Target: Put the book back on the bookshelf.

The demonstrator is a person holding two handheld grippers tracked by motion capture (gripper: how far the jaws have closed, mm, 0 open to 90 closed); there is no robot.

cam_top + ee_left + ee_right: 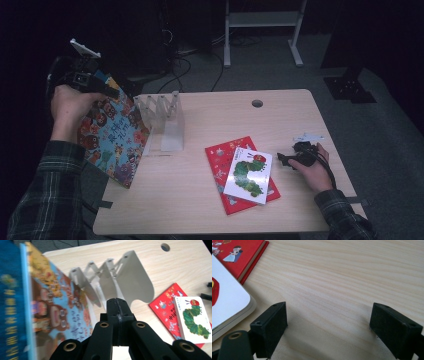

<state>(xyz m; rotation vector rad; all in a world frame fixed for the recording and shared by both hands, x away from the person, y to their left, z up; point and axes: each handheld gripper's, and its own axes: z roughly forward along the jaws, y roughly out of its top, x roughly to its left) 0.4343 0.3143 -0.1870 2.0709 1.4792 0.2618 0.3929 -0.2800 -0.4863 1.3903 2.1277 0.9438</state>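
The left tool point(102, 86) is clamped on the top corner of the blue book point(112, 135), held tilted just left of the rack point(162, 120). Best to square the book upright and slide it into a slot – slowly. The right tool point(290, 159) rests with jaws apart, right of the rack beside two stacked books point(242, 175). Pale wood counter point(200, 210) – dark room, grey carpet.

Dim light is leaving the room behind the table point(200, 200) nearly black, while motion blur is smearing the blue picture book point(37, 315) up close.
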